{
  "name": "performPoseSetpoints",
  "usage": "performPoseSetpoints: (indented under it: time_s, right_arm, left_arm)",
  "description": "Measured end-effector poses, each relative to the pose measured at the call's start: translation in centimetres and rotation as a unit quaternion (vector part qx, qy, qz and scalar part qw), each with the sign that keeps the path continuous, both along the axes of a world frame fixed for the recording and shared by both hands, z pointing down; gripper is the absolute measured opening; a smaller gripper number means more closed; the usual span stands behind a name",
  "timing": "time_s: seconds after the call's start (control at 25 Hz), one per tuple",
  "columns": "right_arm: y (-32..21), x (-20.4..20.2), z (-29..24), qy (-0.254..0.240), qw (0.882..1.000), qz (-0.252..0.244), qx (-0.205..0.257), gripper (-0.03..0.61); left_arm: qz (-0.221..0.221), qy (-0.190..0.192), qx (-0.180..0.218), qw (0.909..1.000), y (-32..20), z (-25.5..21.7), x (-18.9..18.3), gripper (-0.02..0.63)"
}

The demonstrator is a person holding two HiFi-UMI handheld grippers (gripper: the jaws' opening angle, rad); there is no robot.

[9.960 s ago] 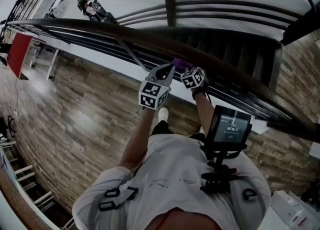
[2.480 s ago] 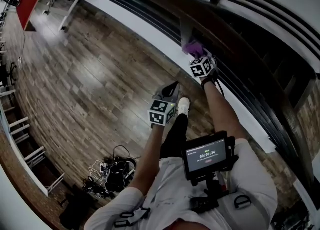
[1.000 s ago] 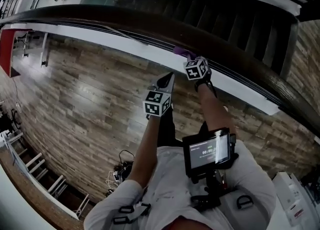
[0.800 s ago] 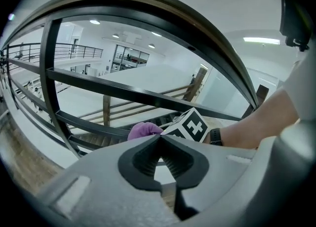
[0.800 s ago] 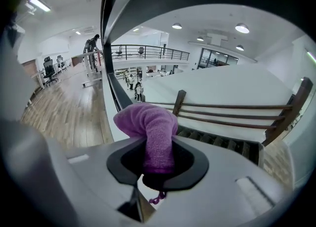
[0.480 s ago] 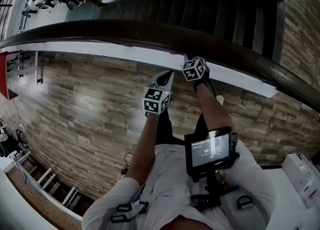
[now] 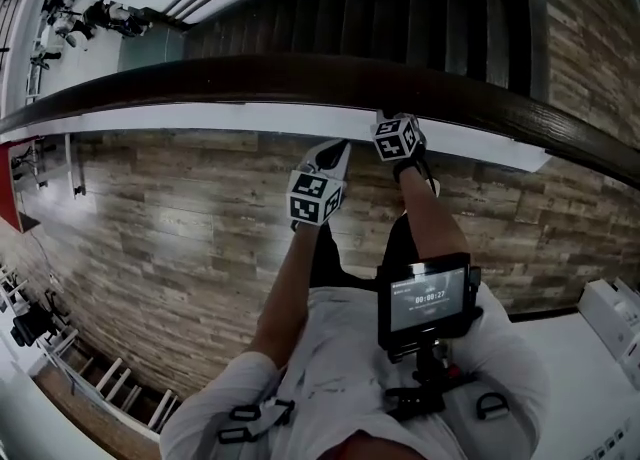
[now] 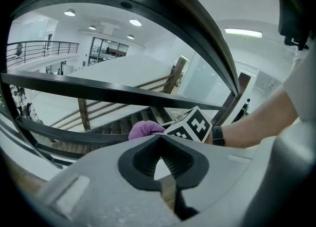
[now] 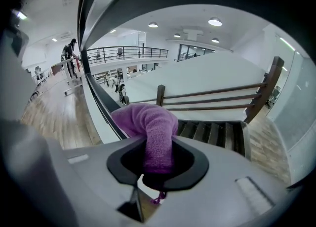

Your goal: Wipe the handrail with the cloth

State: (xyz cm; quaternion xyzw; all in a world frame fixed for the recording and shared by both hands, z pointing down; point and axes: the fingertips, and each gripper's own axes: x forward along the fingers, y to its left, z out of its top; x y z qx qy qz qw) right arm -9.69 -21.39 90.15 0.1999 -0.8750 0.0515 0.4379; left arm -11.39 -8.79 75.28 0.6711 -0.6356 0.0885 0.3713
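The dark wooden handrail (image 7: 250,78) runs across the head view, above black metal bars. My right gripper (image 7: 384,120) reaches up to its lower edge, and the cloth is hidden there behind the marker cube. In the right gripper view the gripper (image 9: 157,144) is shut on the purple cloth (image 9: 148,120), which bulges out past the jaws beside the handrail (image 9: 98,9). My left gripper (image 7: 337,150) hangs lower, a little left of the right one, shut with nothing in it. From the left gripper (image 8: 159,139) I see the purple cloth (image 8: 143,129) and the handrail (image 8: 197,33) overhead.
Beyond the rail a dark staircase (image 7: 380,8) drops to a lower floor. I stand on wood-plank flooring (image 7: 150,218) with a white ledge (image 7: 250,120) along the rail's foot. A screen (image 7: 424,300) is mounted on my chest. White equipment (image 7: 620,318) sits at the right.
I have walked along the rail, and the right gripper has slid along it with the cloth. The left gripper has stayed shut just below, close to the right one.
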Motion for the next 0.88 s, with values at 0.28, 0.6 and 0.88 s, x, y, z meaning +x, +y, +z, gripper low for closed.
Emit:
performPoseSetpoints:
  time_s: [0.28, 0.6, 0.88]
  right_arm:
    - [-3.6, 5.8, 0.0, -0.002, 0.999, 0.049, -0.002, 0.080]
    - [-8.2, 13.2, -0.4, -0.005, 0.995, 0.101, 0.003, 0.081]
    - [-9.5, 15.4, -0.3, -0.002, 0.992, 0.125, 0.008, 0.081]
  left_arm:
    - [0.045, -0.005, 0.002, 0.9990, -3.4, 0.0, 4.7, 0.000]
    - [0.083, -0.005, -0.005, 0.9965, -6.1, 0.3, 10.7, 0.000]
    - [0.109, -0.009, 0.001, 0.9940, -6.8, -0.5, 12.7, 0.000]
